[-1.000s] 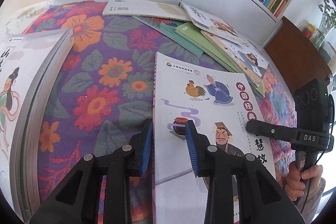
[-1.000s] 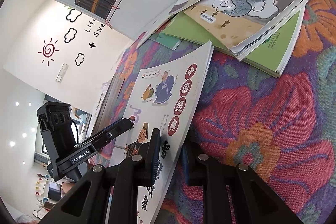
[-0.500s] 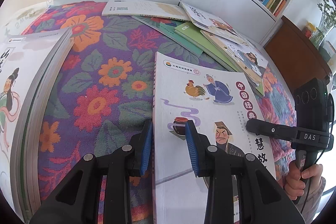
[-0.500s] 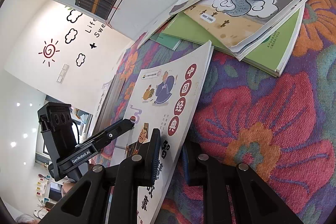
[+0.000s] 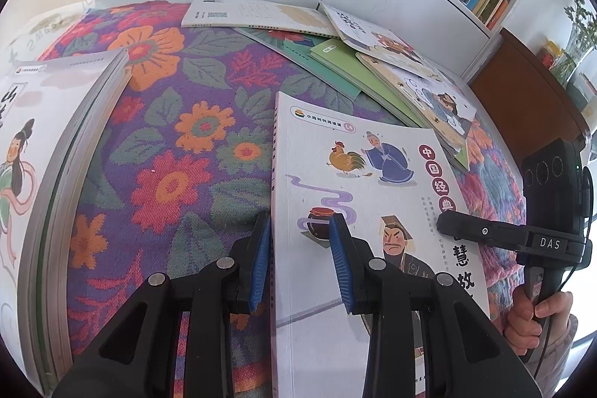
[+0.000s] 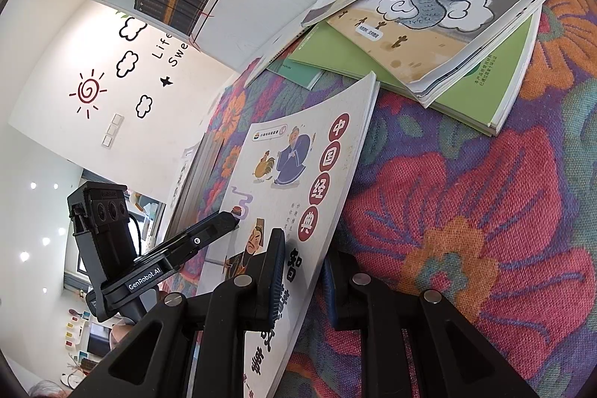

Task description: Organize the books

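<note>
We find a thin white storybook (image 5: 358,196), its cover showing a rooster, a blue-robed figure, a jar and red title discs, raised at a slant above the flowered cloth (image 5: 168,152). The left gripper (image 5: 300,260) clamps its spine edge; the right gripper (image 6: 298,280) clamps its opposite edge.

Both wrist cams close, share book (image 5: 358,196).

Floral cloth (image 5: 179,174) under scattered books (image 5: 335,69)
</note>
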A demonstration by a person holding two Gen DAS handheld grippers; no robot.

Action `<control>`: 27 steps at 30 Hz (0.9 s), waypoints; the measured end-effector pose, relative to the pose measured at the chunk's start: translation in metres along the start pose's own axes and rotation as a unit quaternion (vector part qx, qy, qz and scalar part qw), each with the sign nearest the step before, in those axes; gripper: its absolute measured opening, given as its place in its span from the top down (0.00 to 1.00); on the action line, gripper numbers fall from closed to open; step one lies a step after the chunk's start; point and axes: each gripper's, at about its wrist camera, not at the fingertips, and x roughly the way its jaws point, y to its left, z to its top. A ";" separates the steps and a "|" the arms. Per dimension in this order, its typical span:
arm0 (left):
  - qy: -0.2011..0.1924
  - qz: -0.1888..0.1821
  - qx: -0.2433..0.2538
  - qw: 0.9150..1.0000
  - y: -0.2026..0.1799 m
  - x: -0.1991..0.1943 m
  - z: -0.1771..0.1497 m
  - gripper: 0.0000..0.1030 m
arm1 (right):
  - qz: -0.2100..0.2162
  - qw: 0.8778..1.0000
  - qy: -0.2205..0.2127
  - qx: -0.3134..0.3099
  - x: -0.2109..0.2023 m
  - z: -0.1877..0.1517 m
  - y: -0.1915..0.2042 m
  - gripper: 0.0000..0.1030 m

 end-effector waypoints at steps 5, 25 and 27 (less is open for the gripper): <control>0.000 0.000 0.000 1.000 -0.001 0.000 0.000 0.69 | 0.000 1.000 0.000 0.000 0.000 0.000 0.000 0.85; 0.015 -0.041 -0.041 0.998 0.013 -0.001 0.004 0.72 | -0.014 1.000 -0.006 0.007 -0.001 -0.001 0.002 0.85; 0.024 -0.068 -0.066 0.995 0.021 -0.001 0.005 0.72 | -0.027 0.999 -0.011 0.020 -0.002 -0.003 0.005 0.85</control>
